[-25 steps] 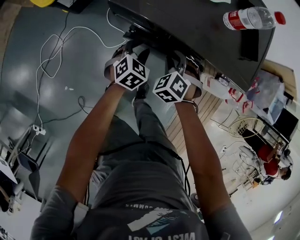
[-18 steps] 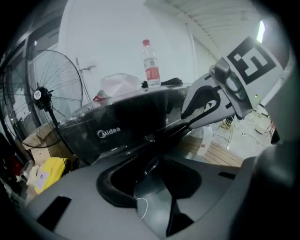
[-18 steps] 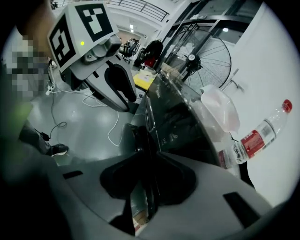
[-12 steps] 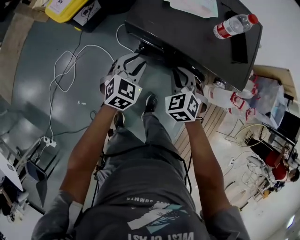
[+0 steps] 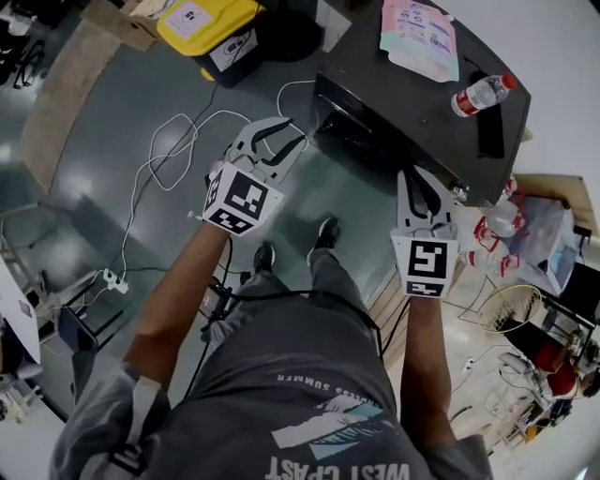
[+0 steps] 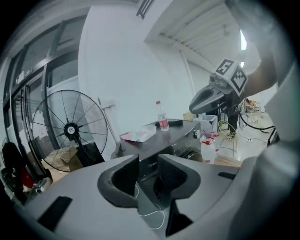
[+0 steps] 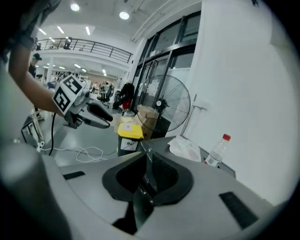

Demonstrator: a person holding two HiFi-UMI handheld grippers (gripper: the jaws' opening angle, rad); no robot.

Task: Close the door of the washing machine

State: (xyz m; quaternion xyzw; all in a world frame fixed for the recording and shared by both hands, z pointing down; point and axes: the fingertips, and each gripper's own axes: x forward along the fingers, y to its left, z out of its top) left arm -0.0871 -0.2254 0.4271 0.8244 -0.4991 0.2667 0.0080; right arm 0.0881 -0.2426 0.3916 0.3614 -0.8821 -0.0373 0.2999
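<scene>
The dark washing machine (image 5: 412,103) stands ahead of me, its front (image 5: 352,127) in shadow, and I cannot make out the door's position. My left gripper (image 5: 267,145) hangs in the air before the machine's left corner. Its jaws are closing, a clear gap remains, and nothing is between them (image 6: 147,171). My right gripper (image 5: 419,192) is held up near the machine's right front corner. Its jaws are also closing, down to a narrow slit with nothing in it (image 7: 146,176). Neither gripper touches the machine (image 6: 173,140).
A water bottle (image 5: 482,94) and a pink-white packet (image 5: 418,37) lie on the machine's top. A yellow box (image 5: 208,23) and a white cable (image 5: 173,141) are on the floor at left. A standing fan (image 6: 70,129) is behind; spray bottles (image 5: 497,225) at right.
Both grippers have lifted up and away from the machine's front, and the right jaws have drawn nearly together. The view has risen, showing more of the machine's top.
</scene>
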